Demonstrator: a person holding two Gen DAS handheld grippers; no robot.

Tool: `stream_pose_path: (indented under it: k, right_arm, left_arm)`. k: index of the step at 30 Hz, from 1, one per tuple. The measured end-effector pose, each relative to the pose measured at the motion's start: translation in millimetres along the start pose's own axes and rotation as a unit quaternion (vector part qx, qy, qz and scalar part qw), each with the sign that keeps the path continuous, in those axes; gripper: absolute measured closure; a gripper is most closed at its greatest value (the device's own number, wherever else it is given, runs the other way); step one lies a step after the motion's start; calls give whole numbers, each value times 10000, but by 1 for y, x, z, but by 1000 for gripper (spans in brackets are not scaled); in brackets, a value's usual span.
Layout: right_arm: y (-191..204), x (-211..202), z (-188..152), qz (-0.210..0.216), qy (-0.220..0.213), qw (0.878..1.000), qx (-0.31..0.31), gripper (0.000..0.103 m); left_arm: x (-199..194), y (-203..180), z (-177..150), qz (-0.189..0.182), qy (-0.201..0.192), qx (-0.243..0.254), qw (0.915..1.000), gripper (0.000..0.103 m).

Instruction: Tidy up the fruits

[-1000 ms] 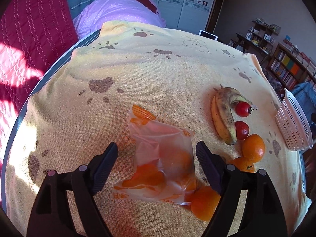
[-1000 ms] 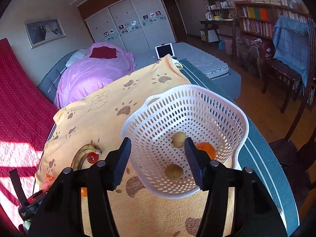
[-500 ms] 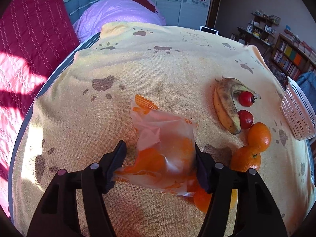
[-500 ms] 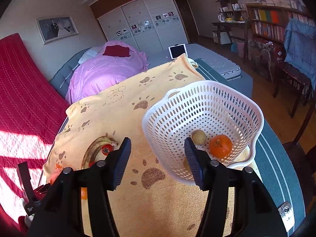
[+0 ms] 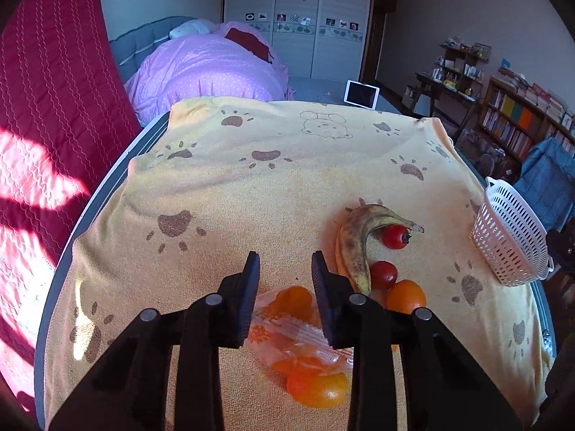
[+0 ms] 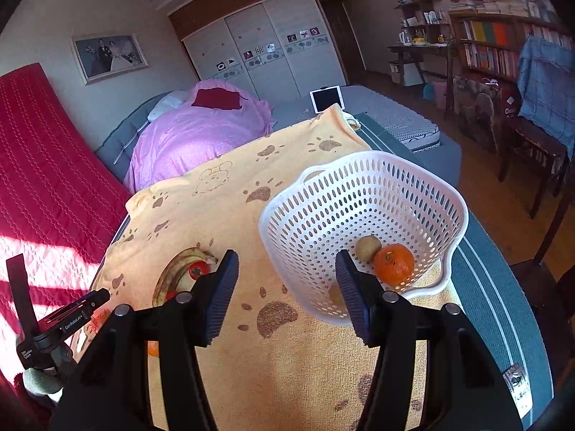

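In the left wrist view my left gripper (image 5: 284,269) is shut on the top of a clear plastic bag (image 5: 287,327) with oranges inside, lifted off the yellow towel. One orange (image 5: 318,389) lies below the bag. A spotted banana (image 5: 354,248), two red tomatoes (image 5: 394,236) and another orange (image 5: 406,296) lie to the right. In the right wrist view my right gripper (image 6: 287,287) is open and empty, just left of the white basket (image 6: 359,194), which holds an orange (image 6: 393,264) and a kiwi (image 6: 367,248).
The yellow paw-print towel (image 5: 287,179) covers the table. The basket also shows at the table's right edge in the left wrist view (image 5: 510,240). A purple duvet (image 5: 205,68) lies beyond the table, a red quilt (image 5: 43,107) to the left, bookshelves (image 6: 503,46) to the right.
My left gripper has closed on the bag's top and raised it. My right gripper has drawn back and to the left from the basket, where an orange now lies.
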State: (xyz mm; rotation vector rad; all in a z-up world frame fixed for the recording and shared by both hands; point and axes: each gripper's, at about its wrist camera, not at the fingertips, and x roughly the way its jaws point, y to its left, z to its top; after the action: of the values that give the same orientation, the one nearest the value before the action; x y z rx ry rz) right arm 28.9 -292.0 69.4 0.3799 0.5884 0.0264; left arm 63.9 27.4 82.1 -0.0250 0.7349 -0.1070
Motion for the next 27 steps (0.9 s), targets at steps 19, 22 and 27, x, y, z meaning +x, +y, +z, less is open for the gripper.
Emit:
stream_pose_path:
  k: [19,22,27]
  right_arm:
    - [25,7,-21,431,333,9981,-291,45]
    - [28,11,-23,449,392,9978,-295,45]
    - [33,9,-25,458,381,9975,-373,45]
  left_arm:
    - [3,48,-54,352,825,-331,9954,19]
    - [2,52,-66,273,830,-304,9957,15]
    - [14,43,-74,455,984,52,9941,15]
